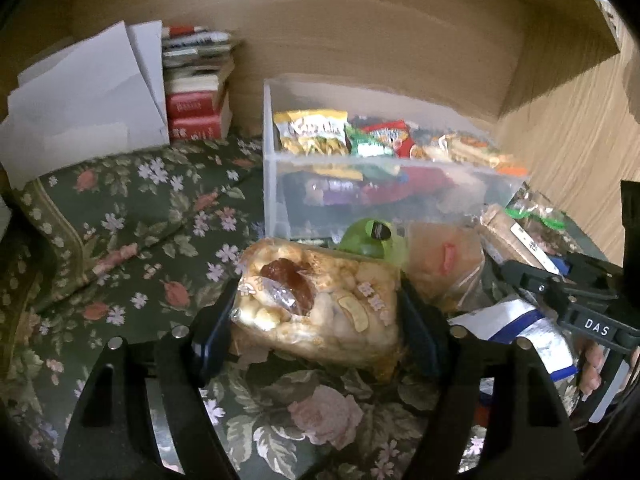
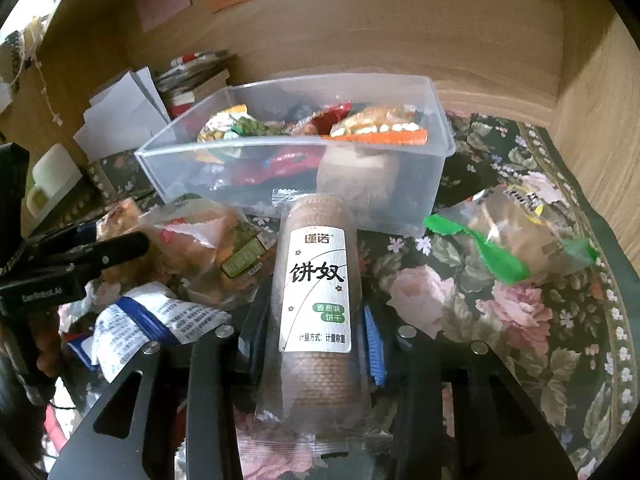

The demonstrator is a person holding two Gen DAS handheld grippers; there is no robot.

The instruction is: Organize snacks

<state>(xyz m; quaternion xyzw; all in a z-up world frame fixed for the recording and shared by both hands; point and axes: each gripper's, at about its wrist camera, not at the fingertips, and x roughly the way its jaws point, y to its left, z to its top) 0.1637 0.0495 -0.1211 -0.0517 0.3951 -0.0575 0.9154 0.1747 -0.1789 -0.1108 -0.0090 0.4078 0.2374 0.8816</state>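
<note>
**Clerk:** Item one, left side?

**Me:** My left gripper (image 1: 316,316) has its jaws closed against both flanks of the puffed-snack bag (image 1: 316,300). I grip it across the middle so the soft pack doesn't sag. It is raised over the floral cloth (image 1: 120,208), short of the clear bin (image 1: 280,184).

**Clerk:** Item two?

**Me:** My right gripper (image 2: 316,340) is pinched on the biscuit sleeve (image 2: 316,292), label up, long axis pointing toward the bin (image 2: 432,184). Lengthwise, I judge, it should slot into the gap at the bin's near right corner.

**Clerk:** Bin contents?

**Me:** Assorted packets standing on edge, filed in a row, presumably to save room.

**Clerk:** Outstanding stock?

**Me:** Loose on the cloth: a bag with a green twist tie (image 2: 480,252), a blue-and-white packet (image 2: 152,320), an orange-tinted bag (image 2: 200,240). Sorting looks partway done.
</note>
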